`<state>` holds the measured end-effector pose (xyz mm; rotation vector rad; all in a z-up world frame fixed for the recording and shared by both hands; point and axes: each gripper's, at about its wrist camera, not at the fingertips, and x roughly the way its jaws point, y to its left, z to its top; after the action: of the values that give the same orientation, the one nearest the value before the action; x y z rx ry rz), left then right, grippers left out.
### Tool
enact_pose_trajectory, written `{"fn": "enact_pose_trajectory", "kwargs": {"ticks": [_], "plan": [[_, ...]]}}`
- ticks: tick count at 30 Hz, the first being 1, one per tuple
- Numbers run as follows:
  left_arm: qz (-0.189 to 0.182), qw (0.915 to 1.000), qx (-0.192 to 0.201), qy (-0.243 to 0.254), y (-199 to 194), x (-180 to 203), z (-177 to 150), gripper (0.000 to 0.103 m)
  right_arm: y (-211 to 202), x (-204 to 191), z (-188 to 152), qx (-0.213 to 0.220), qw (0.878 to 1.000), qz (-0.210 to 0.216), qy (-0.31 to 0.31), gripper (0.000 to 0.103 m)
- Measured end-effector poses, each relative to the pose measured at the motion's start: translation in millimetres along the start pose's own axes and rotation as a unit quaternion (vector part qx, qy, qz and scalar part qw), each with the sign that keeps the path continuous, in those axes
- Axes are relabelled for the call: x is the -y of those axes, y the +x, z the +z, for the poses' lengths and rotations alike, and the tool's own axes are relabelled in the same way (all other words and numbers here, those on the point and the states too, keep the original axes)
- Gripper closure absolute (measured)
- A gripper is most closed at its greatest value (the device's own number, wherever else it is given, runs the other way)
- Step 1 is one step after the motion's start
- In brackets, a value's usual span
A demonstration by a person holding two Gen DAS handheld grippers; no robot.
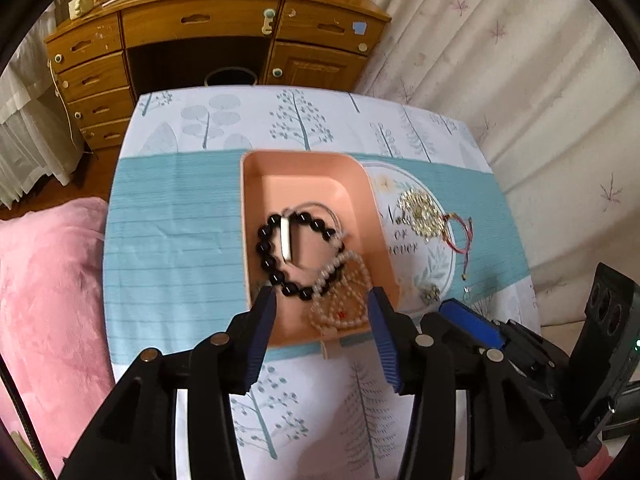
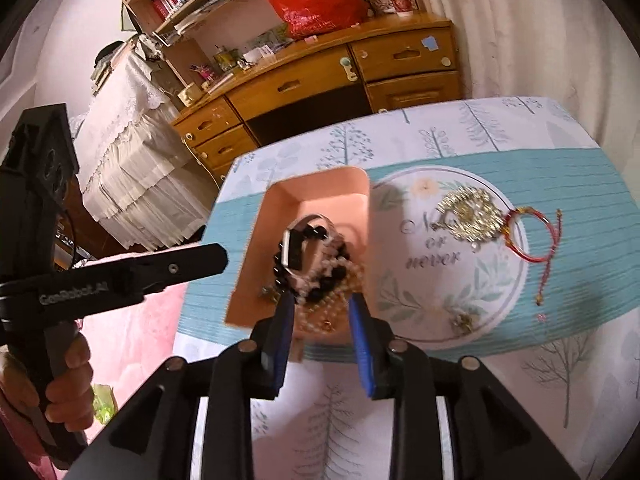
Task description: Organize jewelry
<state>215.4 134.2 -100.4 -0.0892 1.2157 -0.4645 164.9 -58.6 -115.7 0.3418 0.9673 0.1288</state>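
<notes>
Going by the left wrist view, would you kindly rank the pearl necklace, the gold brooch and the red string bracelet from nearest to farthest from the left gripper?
From the left gripper:
1. Pearl necklace, in the pink tray, between the open fingers.
2. Gold brooch, right of the tray on the tablecloth.
3. Red string bracelet, just beyond the brooch, farther right.

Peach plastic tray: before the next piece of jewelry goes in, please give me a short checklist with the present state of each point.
1. Left claw open and holding nothing: ok.
2. Right claw open and holding nothing: ok.
3. Peach plastic tray has bare floor at its far end: ok.
4. Black bead bracelet and pearl strand inside the tray: ok.
5. Gold filigree brooch and red cord bracelet in the tray: not ok, on the cloth.
6. Small earring intact: cannot tell.
</notes>
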Motion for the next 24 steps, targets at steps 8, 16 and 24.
{"fn": "enact_pose_trajectory", "kwargs": {"ticks": [8, 16, 24], "plan": [[-0.001, 0.9991, -0.027, 0.033, 8.8, 35.8, -31.7, 0.057, -14.2, 38.4, -22.0, -0.025, 0.999, -0.026, 0.029, 0.074], [0.002, 0.9962, -0.043, 0.076, 33.2, 92.3, -58.5, 0.057, -33.5, 86.8, -39.2, -0.05, 0.996, -0.057, 0.047, 0.06], [0.016, 0.9984, -0.005, 0.054, 79.7, 139.7, -62.2, 0.057, -31.0, 124.5, -39.9, -0.045, 0.991, -0.109, -0.063, 0.06]]}}
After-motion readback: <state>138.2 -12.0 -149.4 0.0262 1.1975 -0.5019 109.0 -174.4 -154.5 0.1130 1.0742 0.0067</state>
